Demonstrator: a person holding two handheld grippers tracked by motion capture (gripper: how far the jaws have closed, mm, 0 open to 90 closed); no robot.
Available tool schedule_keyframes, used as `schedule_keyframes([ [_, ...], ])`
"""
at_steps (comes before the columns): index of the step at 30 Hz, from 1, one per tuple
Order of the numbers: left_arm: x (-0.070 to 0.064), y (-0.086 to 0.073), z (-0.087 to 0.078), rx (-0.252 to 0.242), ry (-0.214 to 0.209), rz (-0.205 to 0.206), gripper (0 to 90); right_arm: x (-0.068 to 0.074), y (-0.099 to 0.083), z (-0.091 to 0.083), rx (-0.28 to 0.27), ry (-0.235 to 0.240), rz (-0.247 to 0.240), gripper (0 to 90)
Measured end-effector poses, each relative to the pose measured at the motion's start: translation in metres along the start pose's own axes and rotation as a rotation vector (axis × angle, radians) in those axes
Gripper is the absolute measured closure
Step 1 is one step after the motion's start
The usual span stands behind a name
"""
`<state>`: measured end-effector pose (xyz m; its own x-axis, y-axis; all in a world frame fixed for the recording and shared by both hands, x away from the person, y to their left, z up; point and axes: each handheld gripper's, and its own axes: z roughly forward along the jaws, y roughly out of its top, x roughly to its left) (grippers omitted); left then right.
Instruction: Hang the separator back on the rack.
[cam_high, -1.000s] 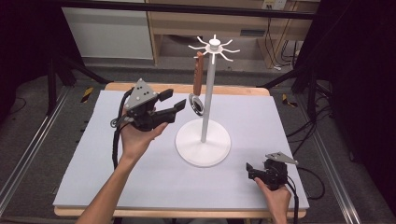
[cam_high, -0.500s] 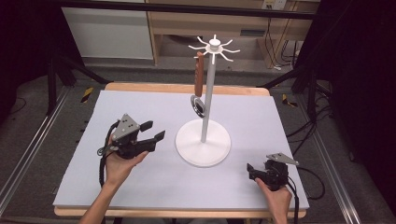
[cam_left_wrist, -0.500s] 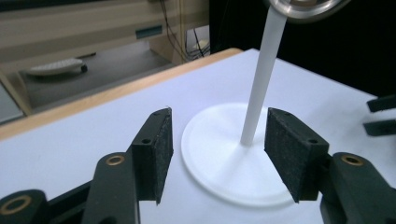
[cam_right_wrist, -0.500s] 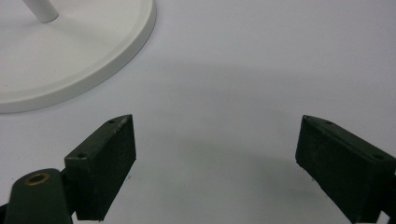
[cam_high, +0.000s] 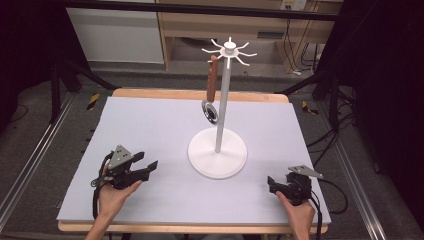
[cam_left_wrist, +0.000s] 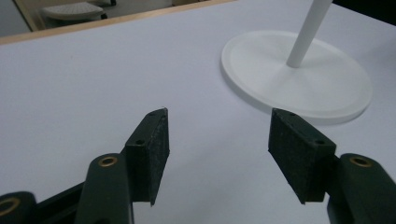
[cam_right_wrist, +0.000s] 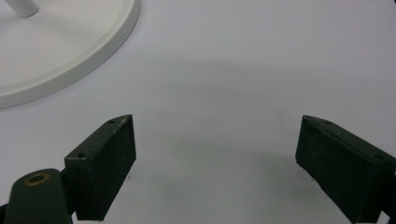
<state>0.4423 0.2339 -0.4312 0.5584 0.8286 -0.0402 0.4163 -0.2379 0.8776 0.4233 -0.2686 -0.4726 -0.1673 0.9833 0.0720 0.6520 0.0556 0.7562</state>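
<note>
Utensil (cam_high: 212, 90) with the brown handle and round metal head hangs from a hook of the white stand (cam_high: 218, 159), beside its post near the middle of the bench (cam_high: 150, 130), and nothing grips it. What has changed is the left gripper (cam_high: 150, 167): a second ago it was raised close to the utensil's head, half a second ago it was part-way back, and now it sits low over the near left of the bench, well apart from the stand. In the left gripper view its fingers (cam_left_wrist: 152, 149) stand apart with only bare bench between them and the stand's base ahead to the right. The right gripper (cam_high: 272, 182) has not moved from the near right edge; in the right gripper view its fingers (cam_right_wrist: 105, 163) are also wide apart and empty, the rim of the base showing at the upper left. Judging from this, the hanging looks finished: the utensil stays on its hook unaided and both hands have settled to rest positions, so little seems left to do.
</note>
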Motion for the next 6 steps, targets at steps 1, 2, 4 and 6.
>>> schedule_keyframes([
  [1, 0.003, -0.003, 0.0, 0.013, 0.009, -0.002, 37.9, -0.001, 0.0, 0.0, 0.0, -0.002, 0.001, 12.6],
  [2, 0.006, -0.005, -0.001, 0.022, 0.027, 0.0, 37.6, -0.002, 0.0, 0.0, -0.001, -0.005, -0.005, 12.6],
  [4, 0.009, -0.007, -0.002, 0.02, 0.046, -0.002, 36.7, -0.003, -0.001, 0.0, -0.001, -0.013, 0.0, 12.6],
  [6, 0.015, -0.012, -0.005, 0.011, 0.053, -0.032, 36.2, -0.003, -0.002, 0.0, 0.006, -0.021, 0.003, 12.5],
])
